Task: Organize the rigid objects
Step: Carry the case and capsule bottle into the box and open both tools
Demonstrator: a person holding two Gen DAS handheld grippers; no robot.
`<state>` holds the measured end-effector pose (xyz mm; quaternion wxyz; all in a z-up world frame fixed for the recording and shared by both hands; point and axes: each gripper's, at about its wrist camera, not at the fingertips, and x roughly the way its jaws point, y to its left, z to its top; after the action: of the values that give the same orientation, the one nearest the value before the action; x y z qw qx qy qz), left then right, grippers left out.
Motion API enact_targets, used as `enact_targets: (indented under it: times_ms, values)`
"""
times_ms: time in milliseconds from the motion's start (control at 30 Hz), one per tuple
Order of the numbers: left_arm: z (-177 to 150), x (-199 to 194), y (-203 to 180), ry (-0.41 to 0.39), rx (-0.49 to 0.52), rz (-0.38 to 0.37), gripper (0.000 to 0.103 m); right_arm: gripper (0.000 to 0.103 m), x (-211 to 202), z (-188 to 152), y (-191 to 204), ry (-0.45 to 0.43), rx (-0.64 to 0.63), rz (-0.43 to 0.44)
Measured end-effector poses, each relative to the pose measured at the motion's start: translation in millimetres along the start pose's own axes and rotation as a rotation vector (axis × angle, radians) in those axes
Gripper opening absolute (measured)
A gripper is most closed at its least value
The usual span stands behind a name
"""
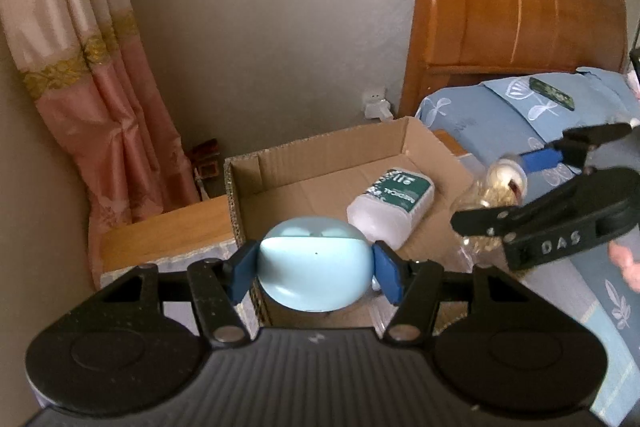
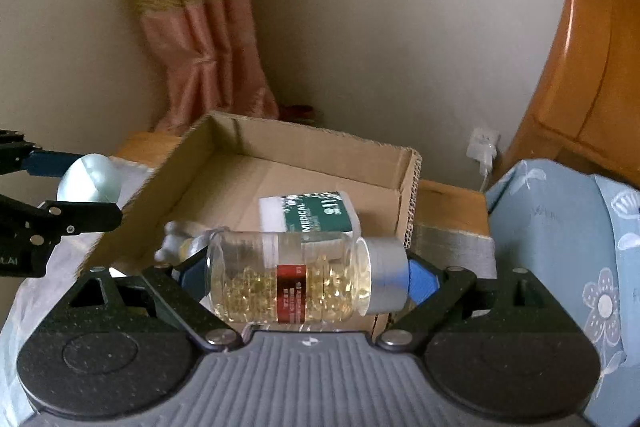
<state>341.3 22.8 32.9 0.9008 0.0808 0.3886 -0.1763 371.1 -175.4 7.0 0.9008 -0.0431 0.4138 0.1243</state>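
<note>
Jaws of your left gripper (image 1: 316,267) are clamped on the blue case (image 1: 314,267), held over the box's (image 1: 256,163) near edge; 1 white bottle (image 1: 392,207) lies inside. Right view: your right gripper (image 2: 304,279) pinches the capsule jar (image 2: 296,279) sideways, at the box's near wall.

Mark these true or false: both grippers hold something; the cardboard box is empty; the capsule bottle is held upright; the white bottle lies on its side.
1. Both grippers hold something: true. The left gripper grips a pale blue case; the right gripper grips the capsule bottle.
2. The cardboard box is empty: false. A white bottle is inside.
3. The capsule bottle is upright: false. It is sideways.
4. The white bottle lies on its side: true.
</note>
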Motion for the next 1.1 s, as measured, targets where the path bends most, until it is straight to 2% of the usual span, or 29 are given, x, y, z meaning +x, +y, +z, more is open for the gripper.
enact_targets:
  times_ms: [67, 200, 433, 467, 500, 567, 633, 900, 1100]
  values:
    - [2.9, 10.0, -2.3, 0.010, 0.001, 0.005, 0.060, 0.103, 6.0, -0.1, -0.8, 0.001, 0.004, -0.007]
    - [4.4, 22.8, -5.0, 0.024, -0.005, 0.013, 0.060, 0.103, 2.8, -5.2, -0.4, -0.007, 0.001, 0.014]
    - [15.5, 38.9, -3.4, 0.031, -0.016, 0.021, 0.061, 0.103, -11.8, -19.6, 3.6, 0.005, -0.019, -0.003]
    - [17.8, 40.6, -3.2, 0.019, -0.020, 0.029, 0.065, 0.103, -14.2, -21.5, 4.2, 0.007, -0.021, 0.000]
    - [20.3, 42.4, -2.2, 0.010, -0.023, 0.041, 0.082, 0.103, -16.6, -23.4, 5.0, 0.008, -0.025, 0.005]
    - [23.3, 42.1, -1.0, -0.017, -0.040, 0.083, 0.097, 0.103, -22.1, -27.2, 8.1, 0.007, -0.034, 0.016]
    - [22.5, 38.1, -0.2, -0.045, -0.049, 0.092, 0.097, 0.103, -27.5, -31.1, 12.7, 0.010, -0.046, 0.028]
    - [4.0, 16.9, -2.0, -0.065, -0.059, 0.067, 0.097, 0.103, -40.0, -55.4, 31.1, 0.009, -0.057, 0.092]
    - [-18.7, -0.8, -7.4, -0.081, -0.050, 0.068, 0.097, 0.103, -43.0, -75.2, 41.2, 0.000, -0.036, 0.098]
